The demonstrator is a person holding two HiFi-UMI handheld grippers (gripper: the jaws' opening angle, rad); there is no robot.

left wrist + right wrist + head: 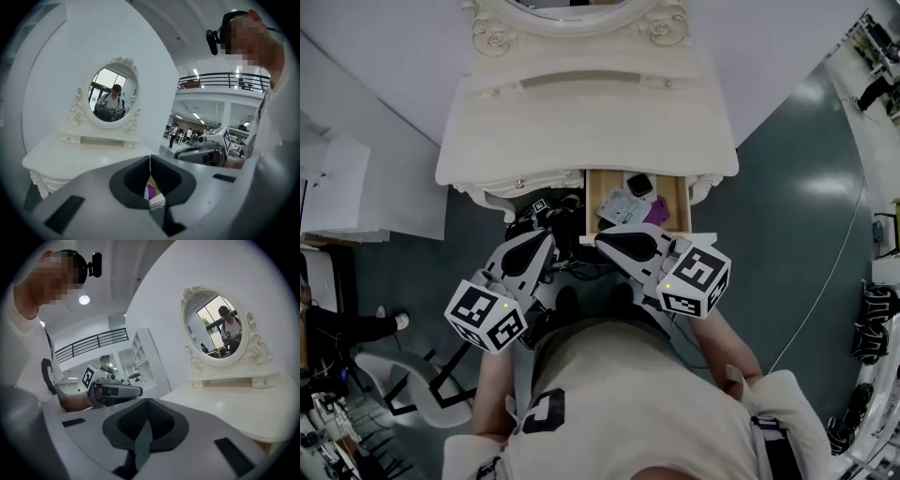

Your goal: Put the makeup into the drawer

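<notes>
The white dressing table (581, 122) has its small wooden drawer (681, 202) pulled open. Inside lie a black compact (639, 185), a purple item (656, 209) and a pale pouch (617, 206). Both grippers hover just in front of the drawer, side by side. My left gripper (549, 234) has its jaws together and nothing between them; in its own view (150, 161) a bit of the purple item (151, 191) shows through the gap below the tips. My right gripper (605, 238) is also shut and empty (146, 401).
An oval mirror (114, 97) stands at the back of the tabletop. A white cabinet (337, 187) stands to the left, a white chair (394, 370) at the lower left. A cable (834, 272) runs across the floor on the right.
</notes>
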